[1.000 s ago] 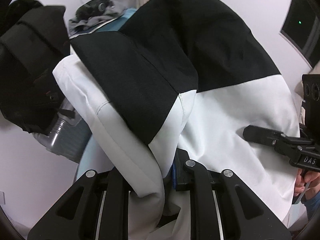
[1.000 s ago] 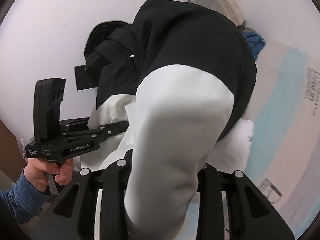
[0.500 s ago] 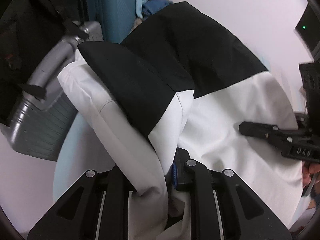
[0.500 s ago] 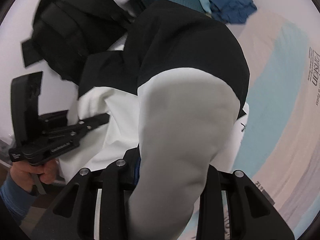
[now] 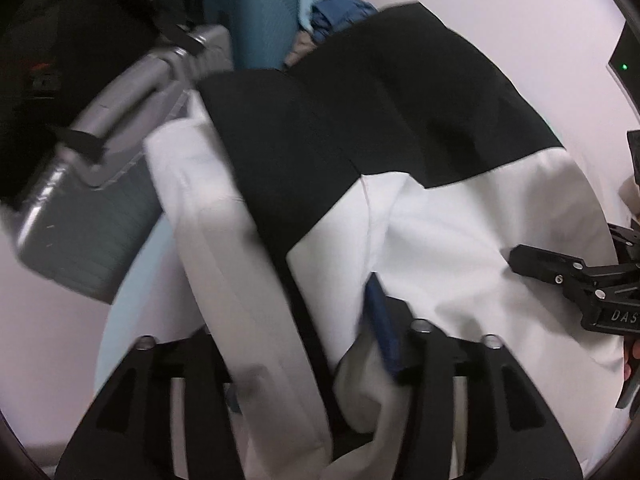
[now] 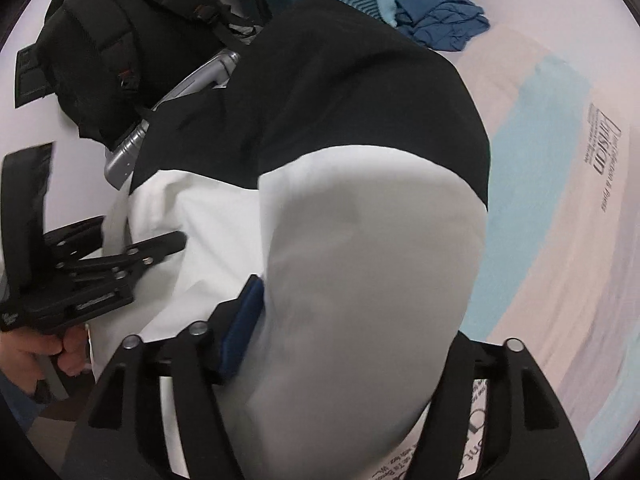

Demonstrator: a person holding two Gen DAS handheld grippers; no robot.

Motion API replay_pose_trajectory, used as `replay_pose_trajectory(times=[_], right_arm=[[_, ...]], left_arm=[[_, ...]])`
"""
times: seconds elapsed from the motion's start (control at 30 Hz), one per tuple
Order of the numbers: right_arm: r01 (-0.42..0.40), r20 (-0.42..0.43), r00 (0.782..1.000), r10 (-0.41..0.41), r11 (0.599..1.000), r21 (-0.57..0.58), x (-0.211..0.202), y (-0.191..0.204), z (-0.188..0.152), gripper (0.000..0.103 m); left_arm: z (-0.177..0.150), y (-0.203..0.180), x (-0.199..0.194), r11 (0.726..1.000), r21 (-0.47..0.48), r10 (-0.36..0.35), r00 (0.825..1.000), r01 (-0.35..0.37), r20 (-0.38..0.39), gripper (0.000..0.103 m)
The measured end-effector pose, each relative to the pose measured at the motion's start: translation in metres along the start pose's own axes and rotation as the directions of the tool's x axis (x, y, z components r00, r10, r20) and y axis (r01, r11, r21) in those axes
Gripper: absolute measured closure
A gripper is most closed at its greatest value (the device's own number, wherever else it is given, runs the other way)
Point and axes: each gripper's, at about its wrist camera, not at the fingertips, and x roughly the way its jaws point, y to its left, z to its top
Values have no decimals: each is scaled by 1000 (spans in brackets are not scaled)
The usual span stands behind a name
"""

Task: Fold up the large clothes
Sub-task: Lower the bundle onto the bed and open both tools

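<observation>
A large garment, black on top and white below (image 5: 400, 120), lies bunched across both views. In the left wrist view my left gripper (image 5: 308, 344) has its jaws opening. A loose white fold hangs between them, and the blue pad (image 5: 380, 332) stands clear of the cloth. In the right wrist view my right gripper (image 6: 340, 340) is also opening. The white part of the garment (image 6: 360, 260) bulges between its jaws and hides the right finger, and the blue pad (image 6: 240, 328) shows beside it. Each view shows the other gripper resting on the white cloth: right gripper (image 5: 520, 256), left gripper (image 6: 176, 242).
A grey suitcase (image 5: 92, 216) and a teal suitcase (image 5: 256, 12) stand behind the garment, with a black backpack (image 6: 104, 52) on the grey one. A blue piece of clothing (image 6: 440, 20) lies at the back. A pale blue and pink striped bed cover (image 6: 540, 160) stretches to the right.
Both grippers have come down with the garment, toward the bed cover. Their jaws, shut on the white cloth before, have spread apart, and the cloth now sits loose between them.
</observation>
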Motion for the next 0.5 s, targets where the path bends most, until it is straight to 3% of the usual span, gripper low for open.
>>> replay_pose_trajectory(times=[0.03, 0.1, 0.2, 0.3, 0.4, 0.5], right_arm=[[33, 16, 999, -33, 999, 1, -4, 0, -3, 30], [110, 73, 991, -109, 994, -6, -15, 4, -7, 17], [91, 96, 991, -92, 996, 16, -28, 4, -9, 12], [149, 109, 983, -150, 989, 18, -37, 4, -14, 12], [221, 168, 961, -220, 975, 14, -59, 11, -27, 12], [281, 251, 930, -269, 960, -12, -90, 27, -52, 8]], left_arm=[[-4, 1, -7, 1000, -10, 5, 1000, -5, 15, 34], [-12, 2, -18, 1000, -28, 13, 999, -12, 39, 18], [-25, 0, -29, 998, -26, 51, 997, -49, 63, 17], [-32, -5, -47, 997, -44, 75, 993, -71, 88, 17], [-35, -6, -71, 991, -76, 120, 982, -110, 143, 6], [-57, -15, -101, 986, -107, 143, 974, -126, 176, 6]])
